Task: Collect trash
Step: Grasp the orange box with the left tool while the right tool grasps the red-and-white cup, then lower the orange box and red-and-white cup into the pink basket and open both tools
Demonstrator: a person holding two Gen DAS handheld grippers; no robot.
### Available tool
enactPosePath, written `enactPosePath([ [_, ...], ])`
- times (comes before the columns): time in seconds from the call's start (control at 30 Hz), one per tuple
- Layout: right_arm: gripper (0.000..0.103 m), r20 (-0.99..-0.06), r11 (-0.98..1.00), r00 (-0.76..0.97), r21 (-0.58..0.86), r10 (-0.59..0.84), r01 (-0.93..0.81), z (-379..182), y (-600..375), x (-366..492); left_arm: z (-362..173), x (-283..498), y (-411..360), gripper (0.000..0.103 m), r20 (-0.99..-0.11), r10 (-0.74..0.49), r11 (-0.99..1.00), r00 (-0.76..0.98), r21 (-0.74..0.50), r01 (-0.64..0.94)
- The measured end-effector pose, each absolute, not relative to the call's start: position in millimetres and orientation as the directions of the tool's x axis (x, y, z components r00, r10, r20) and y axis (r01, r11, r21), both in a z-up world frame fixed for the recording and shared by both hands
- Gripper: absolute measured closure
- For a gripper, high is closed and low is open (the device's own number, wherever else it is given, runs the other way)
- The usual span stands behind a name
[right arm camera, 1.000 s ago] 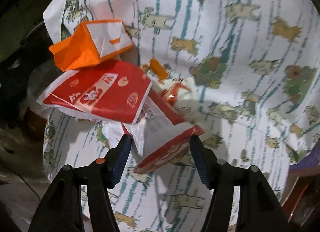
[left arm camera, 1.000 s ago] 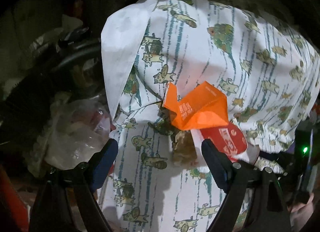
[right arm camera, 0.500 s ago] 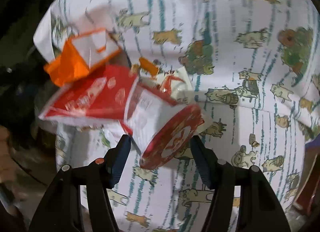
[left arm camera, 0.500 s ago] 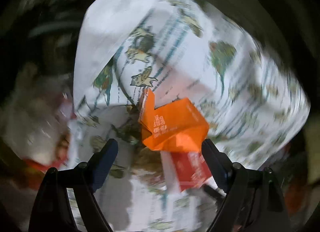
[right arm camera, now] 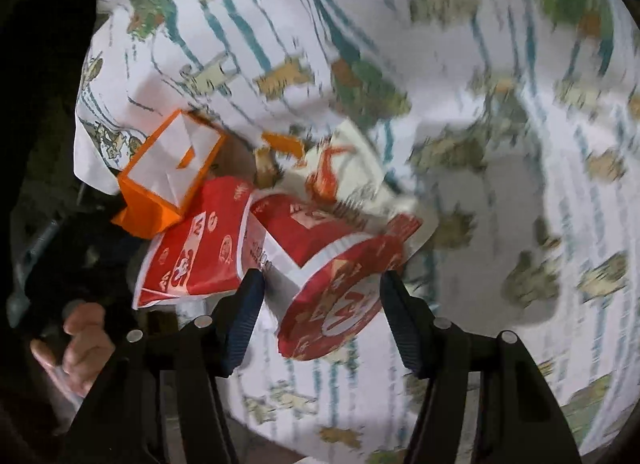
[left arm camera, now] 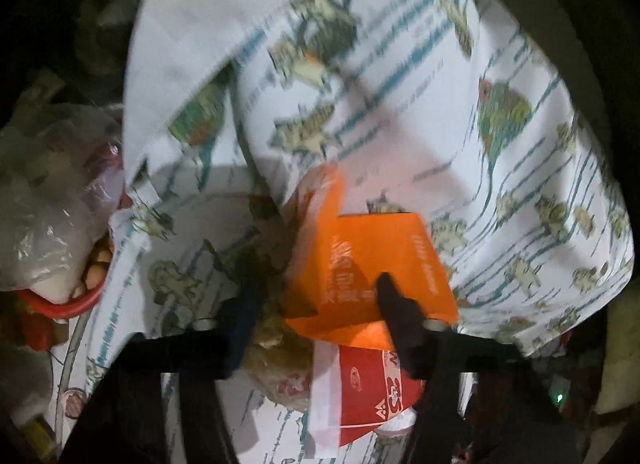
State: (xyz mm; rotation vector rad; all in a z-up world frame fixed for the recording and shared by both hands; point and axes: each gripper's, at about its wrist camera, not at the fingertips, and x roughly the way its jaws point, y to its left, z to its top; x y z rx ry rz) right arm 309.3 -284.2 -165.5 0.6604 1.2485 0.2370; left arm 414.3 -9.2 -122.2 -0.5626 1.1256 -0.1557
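1. We see a large white paper sheet printed with teal stripes and small cartoon animals filling most of both views; it is creased, motion-blurred in places, and carries the trash near its lower left edge in the right wrist view.
2. At the left edge of the left wrist view we see a crumpled clear plastic bag sitting in a red-rimmed round container, beside the paper sheet's left edge.
3. We see a red-and-white paper cup lying on its side, its round red base facing the right wrist camera; it lies between the fingers of our right gripper, which stand apart, and we cannot tell whether the pads touch it.
4. A flat red-and-white paper wrapper lies touching the cup's left side, reaching the sheet's edge; the left wrist view shows it too.
5. A folded orange paper carton with a white inside rests on the wrapper's upper end. In the left wrist view its orange printed face lies between the spread fingers of our left gripper; contact is unclear.
6. A bare hand shows at the lower left of the right wrist view.
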Motion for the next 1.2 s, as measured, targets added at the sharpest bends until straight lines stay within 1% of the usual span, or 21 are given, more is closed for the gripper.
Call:
enactPosePath([
  [0.03,0.046,-0.789,0.775,0.320,0.598,0.525,0.203,-168,-285,310,-124,415,-12,0.067,-0.814,-0.392,0.856,0.428,-0.493,-0.154],
  [0.1,0.051,-0.774,0.746,0.334,0.622,0.538,0.239,-172,-286,307,-123,415,-16,0.090,-0.823,-0.377,0.872,0.425,-0.470,-0.135],
  [0.17,0.058,-0.764,0.730,0.347,0.635,0.544,0.252,-169,-289,306,-117,413,-17,0.093,-0.821,-0.353,0.888,0.449,-0.444,-0.115],
  [0.2,0.060,-0.764,0.732,0.357,0.633,0.538,0.253,-167,-290,306,-113,411,-18,0.095,-0.818,-0.346,0.893,0.460,-0.437,-0.106],
  [0.23,0.064,-0.767,0.737,0.368,0.627,0.526,0.253,-164,-292,305,-108,408,-18,0.095,-0.812,-0.343,0.896,0.472,-0.434,-0.094],
  [0.27,0.071,-0.767,0.740,0.380,0.624,0.518,0.250,-161,-292,304,-103,406,-18,0.096,-0.803,-0.345,0.898,0.486,-0.433,-0.078],
  [0.3,0.074,-0.764,0.741,0.388,0.625,0.515,0.246,-158,-293,303,-96,401,-15,0.097,-0.792,-0.347,0.899,0.502,-0.433,-0.061],
  [0.37,0.086,-0.763,0.745,0.400,0.622,0.508,0.240,-151,-296,300,-82,393,-14,0.097,-0.768,-0.349,0.903,0.537,-0.429,-0.025],
  [0.43,0.091,-0.763,0.751,0.411,0.618,0.500,0.234,-146,-301,299,-66,384,-15,0.097,-0.746,-0.342,0.912,0.572,-0.411,0.010],
  [0.63,0.094,-0.778,0.787,0.441,0.577,0.448,0.218,-136,-309,291,-30,355,-15,0.097,-0.677,-0.313,0.936,0.666,-0.340,0.094],
  [0.7,0.100,-0.781,0.796,0.455,0.564,0.428,0.218,-132,-310,288,-24,345,-10,0.097,-0.659,-0.305,0.939,0.687,-0.329,0.101],
  [0.8,0.100,-0.773,0.800,0.474,0.563,0.422,0.207,-122,-315,282,-15,334,0,0.097,-0.636,-0.283,0.945,0.718,-0.315,0.093],
  [0.9,0.100,-0.776,0.829,0.497,0.530,0.389,0.177,-110,-314,276,-6,325,9,0.097,-0.620,-0.256,0.952,0.742,-0.295,0.082],
  [1.03,0.100,-0.777,0.844,0.525,0.502,0.346,0.187,-97,-317,265,3,315,17,0.097,-0.598,-0.262,0.947,0.757,-0.312,0.081],
  [1.1,0.100,-0.784,0.866,0.545,0.461,0.296,0.193,-89,-320,259,6,310,18,0.097,-0.592,-0.269,0.945,0.760,-0.315,0.090],
  [1.2,0.100,-0.791,0.919,0.584,0.349,0.183,0.184,-75,-320,251,12,303,18,0.097,-0.583,-0.257,0.952,0.770,-0.291,0.098],
])
